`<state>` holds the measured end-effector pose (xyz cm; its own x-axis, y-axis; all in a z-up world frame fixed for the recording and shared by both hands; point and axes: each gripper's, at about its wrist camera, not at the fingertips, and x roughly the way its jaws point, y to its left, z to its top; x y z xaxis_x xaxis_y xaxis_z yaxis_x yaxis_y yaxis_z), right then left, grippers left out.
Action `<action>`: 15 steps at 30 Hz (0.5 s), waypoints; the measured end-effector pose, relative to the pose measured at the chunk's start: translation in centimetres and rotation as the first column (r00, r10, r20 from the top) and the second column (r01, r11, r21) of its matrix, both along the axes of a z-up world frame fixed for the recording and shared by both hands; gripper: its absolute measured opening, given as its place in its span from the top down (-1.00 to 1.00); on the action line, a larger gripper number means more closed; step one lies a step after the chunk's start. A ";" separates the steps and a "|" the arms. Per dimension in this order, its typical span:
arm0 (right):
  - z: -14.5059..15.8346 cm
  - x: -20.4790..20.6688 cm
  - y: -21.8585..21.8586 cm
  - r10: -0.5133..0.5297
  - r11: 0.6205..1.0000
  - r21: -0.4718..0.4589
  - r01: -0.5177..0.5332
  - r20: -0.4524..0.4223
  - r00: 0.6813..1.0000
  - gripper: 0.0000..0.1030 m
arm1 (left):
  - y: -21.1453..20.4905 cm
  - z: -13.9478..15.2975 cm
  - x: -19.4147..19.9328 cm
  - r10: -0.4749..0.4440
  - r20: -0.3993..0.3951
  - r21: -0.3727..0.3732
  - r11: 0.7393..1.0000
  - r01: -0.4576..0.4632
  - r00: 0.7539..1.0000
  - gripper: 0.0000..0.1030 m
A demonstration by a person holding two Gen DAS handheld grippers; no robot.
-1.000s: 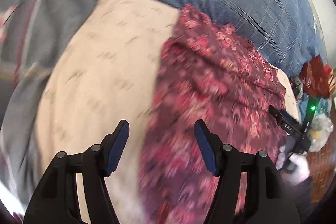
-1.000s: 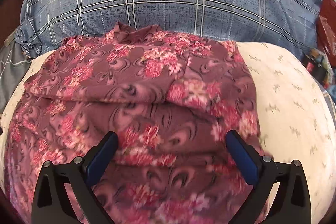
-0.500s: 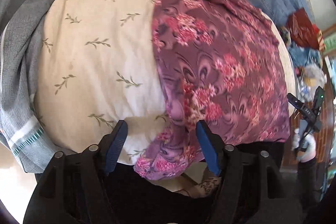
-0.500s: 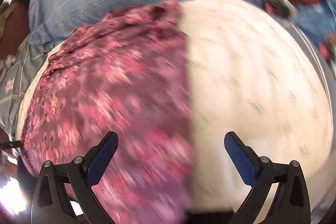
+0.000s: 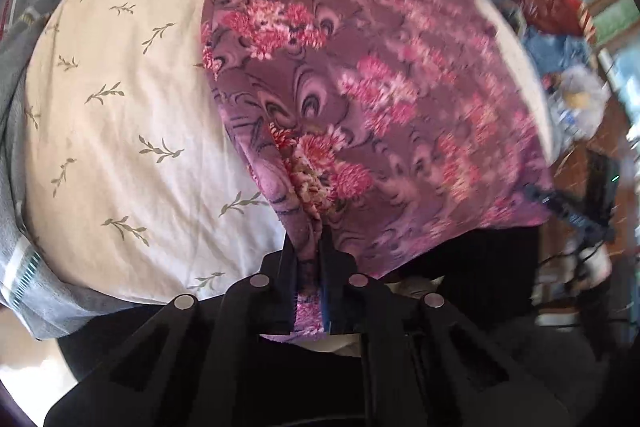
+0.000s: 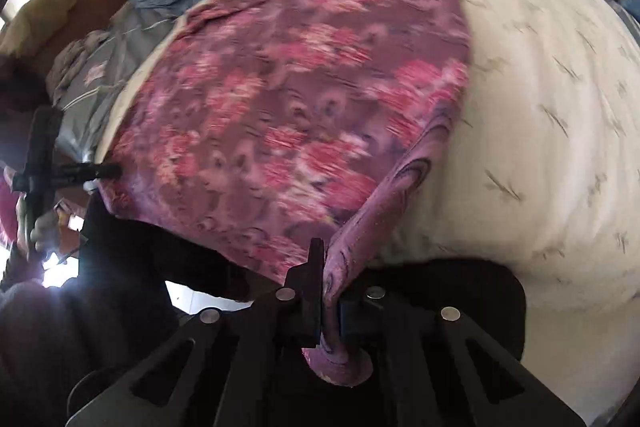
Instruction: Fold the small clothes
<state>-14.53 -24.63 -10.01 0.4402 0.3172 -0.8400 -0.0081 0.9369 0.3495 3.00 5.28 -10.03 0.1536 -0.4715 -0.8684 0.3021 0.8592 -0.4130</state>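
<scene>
Purple floral fabric (image 5: 360, 87) now sits pinched at both near corners: the left hand-held gripper (image 5: 308, 267) and the right hand-held gripper (image 6: 326, 287) have just been closing, and each is clamped on cloth where half a second ago both stood apart. The garment stretches away ahead of both over the cream leaf-print pillow (image 5: 120, 107) (surely on a bed), so a fold can probably begin

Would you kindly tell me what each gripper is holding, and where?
Both hold the floral cloth by its near edge: left gripper at one corner, right gripper at the other.
</scene>
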 end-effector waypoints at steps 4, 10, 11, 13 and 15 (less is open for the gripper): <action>2.0 0.9 -1.6 -0.072 0.977 0.208 0.050 0.100 0.992 0.90 | 2.1 1.6 1.1 0.062 -0.040 -0.219 0.973 -0.069 0.997 0.88; 4.8 4.2 -4.1 -0.200 0.909 0.406 0.088 0.242 0.949 0.90 | 2.9 3.7 4.2 0.121 -0.059 -0.388 0.912 -0.134 0.991 0.88; 5.2 5.3 -4.2 -0.221 0.899 0.428 0.094 0.257 0.941 0.90 | 2.9 4.2 5.5 0.138 -0.060 -0.406 0.901 -0.150 0.989 0.88; 5.9 6.9 -5.7 -0.269 0.875 0.472 0.111 0.283 0.921 0.90 | 3.2 4.7 7.7 0.169 -0.071 -0.440 0.879 -0.183 0.983 0.88; 6.6 9.1 -7.1 -0.317 0.858 0.496 0.133 0.307 0.898 0.90 | 3.7 5.2 10.5 0.204 -0.091 -0.471 0.854 -0.222 0.975 0.88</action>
<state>-5.40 -31.69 -3.42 0.7903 0.4726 -0.3900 -0.0294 0.6651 0.7462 13.50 9.02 -4.88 0.2702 -0.7873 -0.5542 0.1110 0.5973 -0.7943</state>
